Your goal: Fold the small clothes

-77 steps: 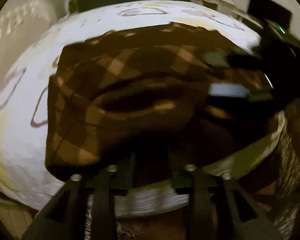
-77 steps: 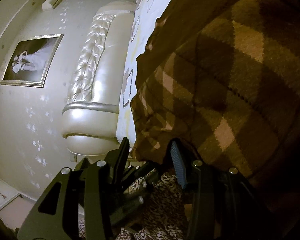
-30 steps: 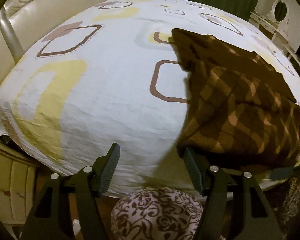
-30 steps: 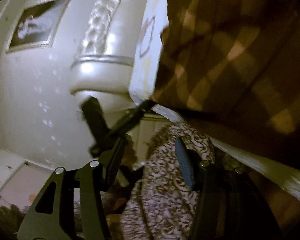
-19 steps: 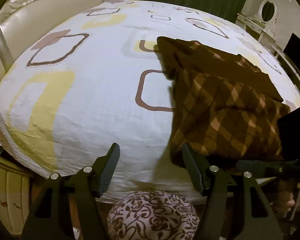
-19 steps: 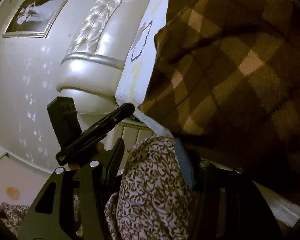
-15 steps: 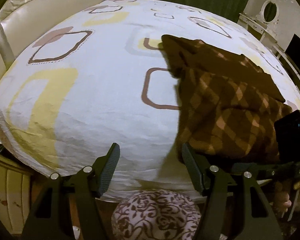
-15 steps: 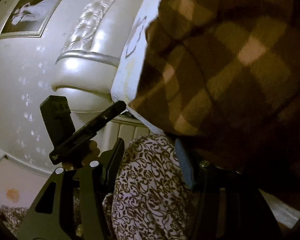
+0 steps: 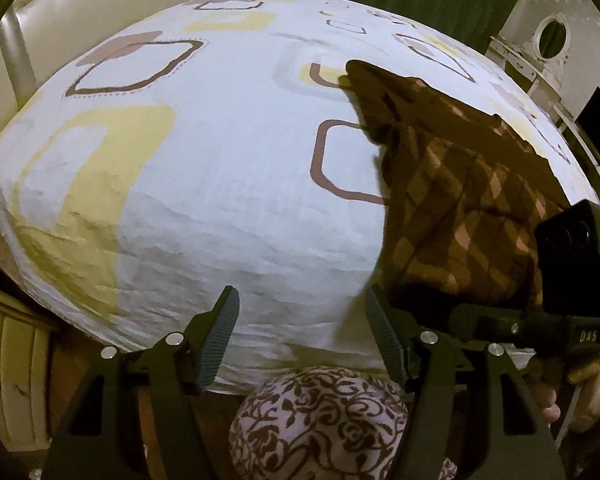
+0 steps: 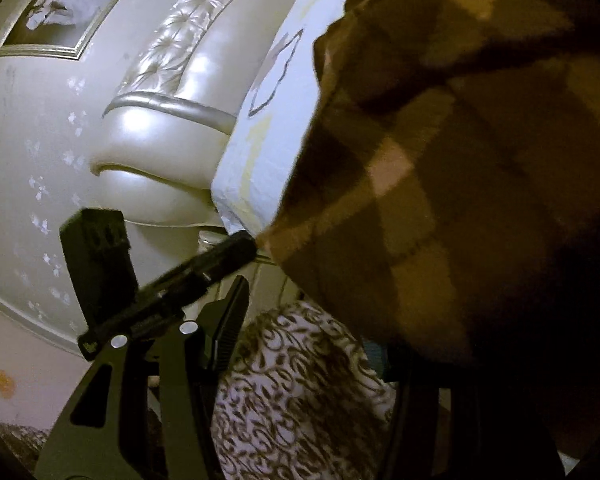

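A brown plaid garment [image 9: 460, 200] lies bunched on the right half of the bed [image 9: 220, 160], its near edge hanging over the bed's front. My left gripper [image 9: 300, 328] stands open at the bed's front edge, left of the garment, with nothing between its fingers. The right gripper's black housing [image 9: 568, 264] shows at the garment's near right corner. In the right wrist view the garment [image 10: 460, 200] fills the right side. My right gripper [image 10: 304, 312] is open below its hanging edge. The cloth hides most of the right finger. One finger of the left gripper [image 10: 220, 258] reaches the garment's corner.
A person's knee in patterned cloth [image 9: 320, 420] is just below both grippers, and a hand [image 9: 556, 396] holds the right one. A padded cream headboard [image 10: 160, 128] bounds the bed on the left. A white dresser with a round mirror [image 9: 552, 36] stands beyond the bed's right side.
The garment, earlier lifted in front of the left camera, now lies on the bed's right. The right gripper has moved in under its hanging edge. The left gripper shifted slightly along the bed.
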`<move>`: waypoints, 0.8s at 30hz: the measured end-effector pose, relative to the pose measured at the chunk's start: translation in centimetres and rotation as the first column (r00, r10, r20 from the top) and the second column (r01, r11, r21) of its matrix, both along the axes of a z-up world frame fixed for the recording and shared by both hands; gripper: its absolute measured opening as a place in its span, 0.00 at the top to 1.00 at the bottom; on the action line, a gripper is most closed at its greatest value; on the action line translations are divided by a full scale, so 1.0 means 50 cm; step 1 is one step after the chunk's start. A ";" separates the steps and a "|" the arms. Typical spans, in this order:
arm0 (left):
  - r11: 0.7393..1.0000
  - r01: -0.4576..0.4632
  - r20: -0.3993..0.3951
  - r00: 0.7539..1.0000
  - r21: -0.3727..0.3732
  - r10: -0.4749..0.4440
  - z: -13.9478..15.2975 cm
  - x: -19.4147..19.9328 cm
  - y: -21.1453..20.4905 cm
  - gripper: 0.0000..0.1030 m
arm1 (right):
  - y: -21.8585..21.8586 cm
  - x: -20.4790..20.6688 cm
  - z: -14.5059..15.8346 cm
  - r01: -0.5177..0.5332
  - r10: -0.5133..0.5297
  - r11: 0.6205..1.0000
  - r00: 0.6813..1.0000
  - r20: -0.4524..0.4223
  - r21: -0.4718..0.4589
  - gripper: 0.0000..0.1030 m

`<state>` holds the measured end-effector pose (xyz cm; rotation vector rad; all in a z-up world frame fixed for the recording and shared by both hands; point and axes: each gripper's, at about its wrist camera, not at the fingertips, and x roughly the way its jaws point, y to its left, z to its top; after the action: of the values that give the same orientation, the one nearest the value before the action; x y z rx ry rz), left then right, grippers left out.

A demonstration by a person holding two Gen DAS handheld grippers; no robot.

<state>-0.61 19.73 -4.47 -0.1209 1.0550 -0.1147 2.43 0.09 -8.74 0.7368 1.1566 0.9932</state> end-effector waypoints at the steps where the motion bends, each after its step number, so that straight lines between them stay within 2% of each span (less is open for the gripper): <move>1: 1.000 -0.003 -0.002 1.000 -0.006 0.003 -0.002 -0.001 0.003 0.37 | 0.002 0.002 0.000 0.001 -0.001 1.000 1.000 0.000 0.015 0.49; 7: 1.000 -0.020 -0.012 1.000 -0.022 0.019 -0.010 -0.010 0.017 0.33 | 0.004 0.012 0.010 0.011 -0.008 0.993 1.000 -0.023 0.121 0.49; 13: 0.999 -0.036 -0.020 0.999 -0.029 0.035 -0.019 -0.019 0.034 0.33 | 0.007 -0.014 0.052 -0.053 0.050 0.984 0.999 0.022 0.171 0.47; 15: 0.998 -0.041 -0.027 0.999 -0.041 0.040 -0.022 -0.020 0.039 0.33 | 0.011 -0.025 0.064 -0.073 0.067 0.983 0.997 0.041 0.168 0.43; 19: 0.998 -0.037 -0.029 0.999 -0.042 0.036 -0.024 -0.024 0.040 0.33 | 0.022 -0.041 0.071 -0.103 0.096 0.979 0.994 0.046 0.173 0.42; 24: 0.998 -0.049 -0.036 0.998 -0.040 0.048 -0.030 -0.025 0.048 0.33 | 0.039 -0.076 0.073 -0.130 0.122 0.987 0.989 0.084 0.094 0.40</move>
<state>-1.88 22.11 -6.00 -0.1860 1.0846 -0.0907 -1.34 2.03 -5.10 0.7033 1.1026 1.1825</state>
